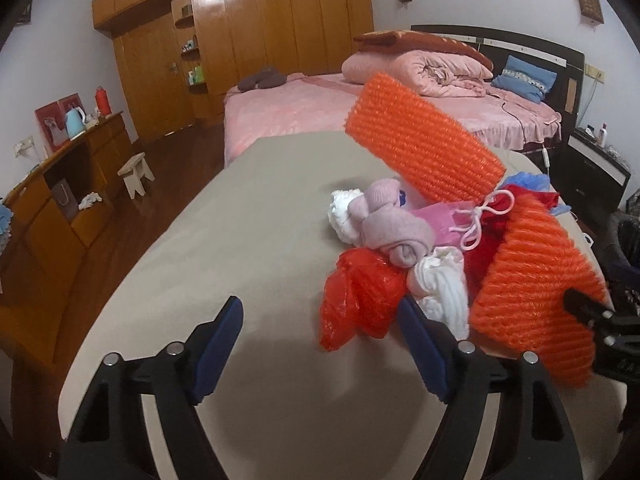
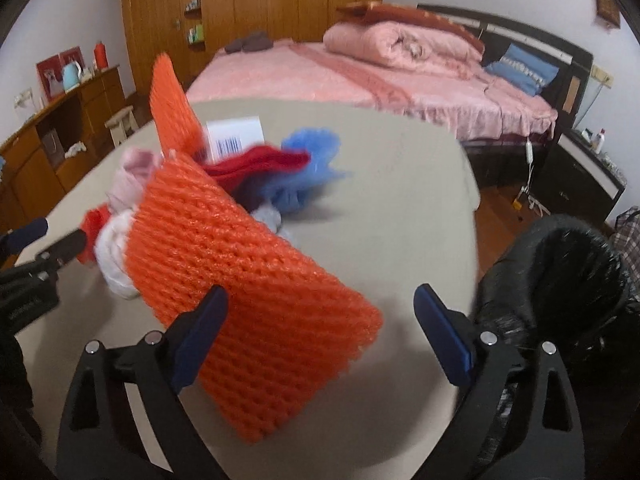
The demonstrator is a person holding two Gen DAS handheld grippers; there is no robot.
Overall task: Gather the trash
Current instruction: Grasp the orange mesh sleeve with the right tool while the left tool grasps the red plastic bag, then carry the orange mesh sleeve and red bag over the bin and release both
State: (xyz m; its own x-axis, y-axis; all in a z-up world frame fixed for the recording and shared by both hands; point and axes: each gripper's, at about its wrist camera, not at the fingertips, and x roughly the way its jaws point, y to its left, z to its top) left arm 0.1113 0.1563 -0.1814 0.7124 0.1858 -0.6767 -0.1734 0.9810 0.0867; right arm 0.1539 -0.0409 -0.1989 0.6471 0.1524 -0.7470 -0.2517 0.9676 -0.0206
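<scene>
Both claws are wide open and hold nothing. The left claw (image 1: pixel 320 344) hovers over the bench (image 1: pixel 248 216) beside a red bag (image 1: pixel 356 300). The right claw (image 2: pixel 320 332) has a foam net (image 2: pixel 256 300) lying between its fingers. A second net (image 1: pixel 424 140), socks (image 1: pixel 388 228) and cloths are piled behind. A black bin (image 2: pixel 560 272) stands at the bench's right edge.

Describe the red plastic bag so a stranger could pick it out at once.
Start at the beige table in front of the pink bed. A pile of soft scraps lies on it; the red plastic bag is at its near edge, beside the open left gripper. Unlike the ribbed orange foam nets, it is glossy and crumpled.
</scene>
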